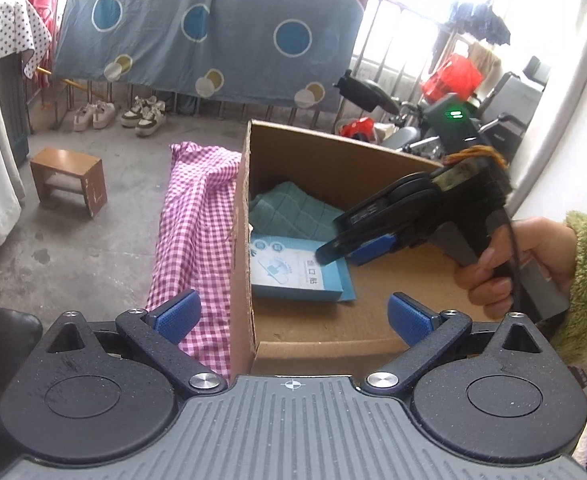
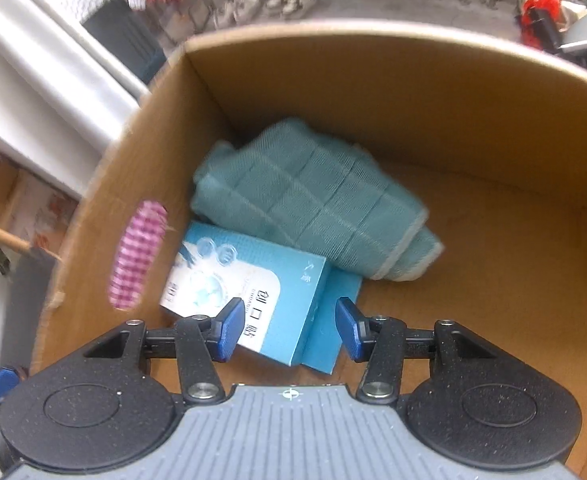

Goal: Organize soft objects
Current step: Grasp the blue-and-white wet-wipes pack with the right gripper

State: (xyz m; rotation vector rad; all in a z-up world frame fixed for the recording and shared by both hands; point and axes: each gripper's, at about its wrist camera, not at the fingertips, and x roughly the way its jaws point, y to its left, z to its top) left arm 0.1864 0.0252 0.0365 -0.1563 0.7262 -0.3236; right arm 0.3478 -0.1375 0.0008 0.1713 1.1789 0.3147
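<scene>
An open cardboard box [image 1: 240, 240] [image 2: 373, 80] holds a folded teal towel [image 1: 293, 210] [image 2: 313, 200] and a light blue packet [image 1: 293, 272] [image 2: 253, 292] lying flat on its floor. A pink checked cloth [image 1: 197, 220] [image 2: 137, 256] lies outside, along the box's left wall. My left gripper [image 1: 293, 318] is open wide, its fingers on either side of that wall, holding nothing. My right gripper [image 2: 289, 328] [image 1: 345, 250] hovers inside the box just above the packet, its pads apart and nothing pinched between them. A hand in a green fleece sleeve [image 1: 585, 280] holds it.
A small wooden stool [image 1: 69, 178] stands on the concrete floor at left, with shoes [image 1: 117, 114] beyond it. A blue patterned sheet [image 1: 213, 28] hangs across the back. A scooter [image 1: 413, 132] and red bag [image 1: 451, 76] crowd the back right.
</scene>
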